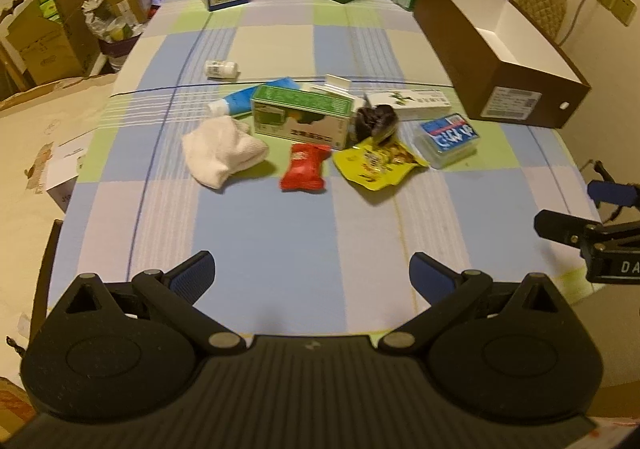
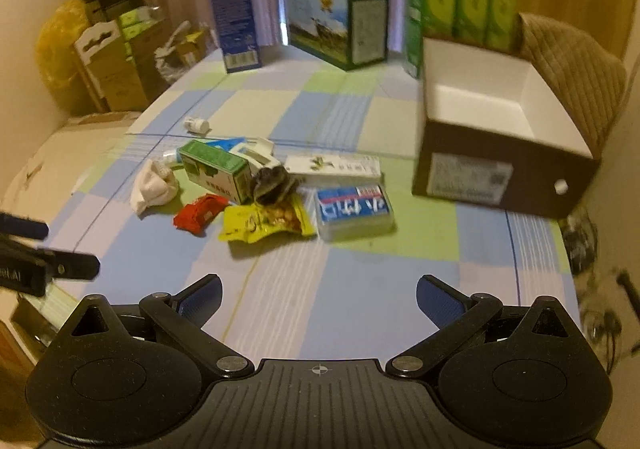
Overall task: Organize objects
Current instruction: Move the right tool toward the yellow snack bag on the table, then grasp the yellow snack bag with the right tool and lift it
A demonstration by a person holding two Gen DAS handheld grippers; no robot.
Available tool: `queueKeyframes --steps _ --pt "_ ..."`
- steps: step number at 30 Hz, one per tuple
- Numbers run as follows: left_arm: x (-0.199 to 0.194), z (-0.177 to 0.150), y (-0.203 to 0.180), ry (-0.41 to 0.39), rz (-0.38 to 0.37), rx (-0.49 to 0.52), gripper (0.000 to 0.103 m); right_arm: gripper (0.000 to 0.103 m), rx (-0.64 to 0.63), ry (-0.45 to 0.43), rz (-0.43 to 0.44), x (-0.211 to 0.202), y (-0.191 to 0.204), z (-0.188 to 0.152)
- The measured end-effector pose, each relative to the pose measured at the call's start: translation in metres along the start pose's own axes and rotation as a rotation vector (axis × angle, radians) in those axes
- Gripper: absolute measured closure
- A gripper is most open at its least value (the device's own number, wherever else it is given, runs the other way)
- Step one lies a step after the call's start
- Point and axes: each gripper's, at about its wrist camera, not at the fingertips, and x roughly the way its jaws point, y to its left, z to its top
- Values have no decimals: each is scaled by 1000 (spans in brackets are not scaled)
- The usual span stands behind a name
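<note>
Blue pads on both grippers stand spread wide with nothing between them, and both hang over bare cloth short of the pile. Your left gripper (image 1: 312, 277) faces the clutter almost straight on: the red packet (image 1: 305, 166) lies dead ahead of it, the white sock (image 1: 222, 155) ahead and to its left, the yellow packet (image 1: 374, 163) ahead and a little right. Your right gripper (image 2: 319, 299) sees the same pile ahead and left of its centre line, with the clear case (image 2: 354, 211) the nearest piece, nearly straight in front. The brown box (image 2: 496, 153) (open top, white inside, nothing in it that you can see) sits ahead and to the right of the right gripper, well apart from the left one.

That is the relation to work from, in my judgement: the box lies on the right gripper's side, so that hand is the better one to carry things in, starting with the case. Its long axis runs across your approach, left to right, so closing over its short width needs little wrist turn. The green carton (image 1: 302, 117) lies behind the packets, long side toward you, with a dark crumpled thing (image 1: 374, 121) touching its right end; what that is, I cannot tell.
</note>
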Motion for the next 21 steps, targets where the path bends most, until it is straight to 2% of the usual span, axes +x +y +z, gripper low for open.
queueKeyframes --steps 8,15,21 --pt "15 11 24 -7 59 -39 1 2 -288 -93 27 34 22 -1" --pt "31 16 49 12 112 -108 1 16 -532 -76 28 90 47 -14" --pt "42 16 67 39 151 -174 1 23 -665 -56 52 132 55 -21"
